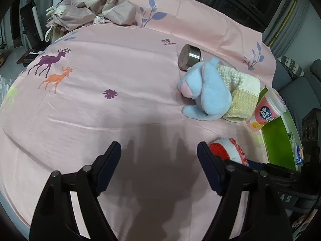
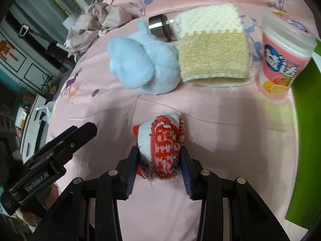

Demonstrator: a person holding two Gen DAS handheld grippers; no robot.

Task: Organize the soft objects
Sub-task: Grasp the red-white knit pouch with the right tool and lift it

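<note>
A pink sheet (image 1: 112, 64) printed with deer and leaves covered the bed, with crumpled beige cloth (image 1: 94, 8) heaped at its far left corner. The left hand-held gripper (image 1: 159, 168) hung wide open and empty over bare sheet. Toward the right edge, the right hand-held gripper (image 2: 160, 168) was closed on a red-and-white knitted sock ball (image 2: 162, 142), near a blue plush toy (image 2: 144, 62), a folded knit cloth (image 2: 212, 46) and a pink canister (image 2: 282, 58).

1. "GenRobot.AI" is printed in pale letters on the black body of the left gripper (image 2: 60, 140), seen to the left of the right gripper's fingers.
2. The pink tub (image 2: 284, 54), ahead and to the right, bears large white Chinese characters on blue; only "达" reads clearly.
</note>
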